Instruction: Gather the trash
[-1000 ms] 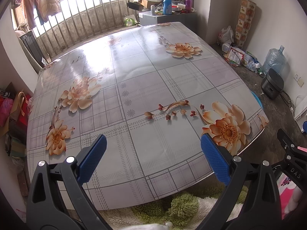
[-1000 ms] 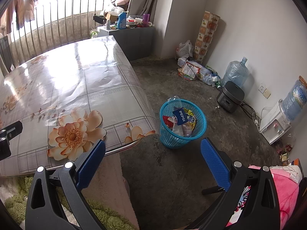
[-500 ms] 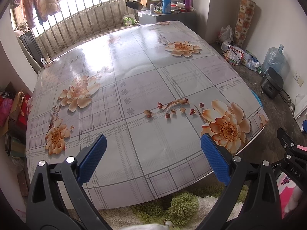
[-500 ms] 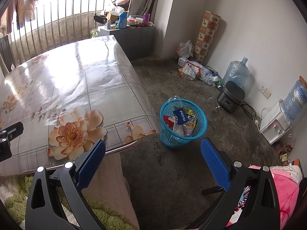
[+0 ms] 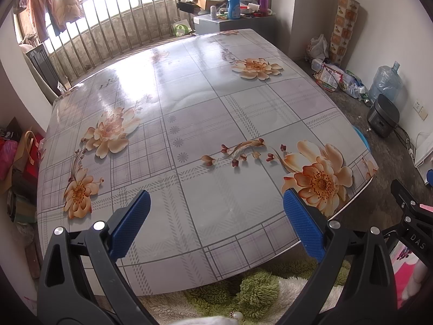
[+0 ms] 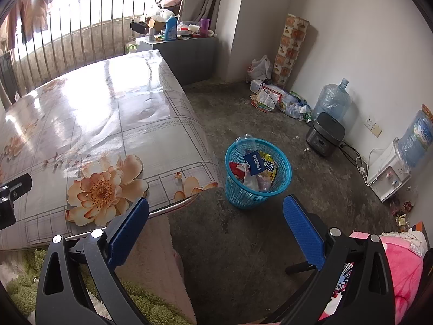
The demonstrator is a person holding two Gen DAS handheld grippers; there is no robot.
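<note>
The left hand-held gripper [image 5: 216, 224] hangs over the near edge of the surface [image 5: 205, 113], its blue pads spread wide apart with nothing between them. The surface wears a glossy grey checked cloth printed with orange flowers, and window glare washes over its far half. The right hand-held gripper [image 6: 216, 226] is held out past the surface's corner, above the bare concrete floor [image 6: 243, 243], and its blue fingers also stand well apart and hold nothing. Ahead of it on the floor, just beside the corner of the surface, stands a blue mesh basket [image 6: 258, 173], upright. The trash sits inside this basket: a clear plastic bottle [image 6: 250, 159] with a blue Pepsi label leans against the rim, and with it lie a yellow wrapper [image 6: 269, 166] and a red-and-white wrapper [image 6: 238, 169]. In the left wrist view only a sliver of the basket's rim shows past the surface's right edge. Along the far wall sit a dark rice cooker [image 6: 324, 138], a large water jug [image 6: 331, 101] and a heap of bags and packets [image 6: 276, 100]. A low grey cabinet [image 6: 186, 51] crowded with bottles stands beyond the far end of the surface, by the railed window. A green shaggy rug [image 5: 251, 289] lies below the near edge.
</note>
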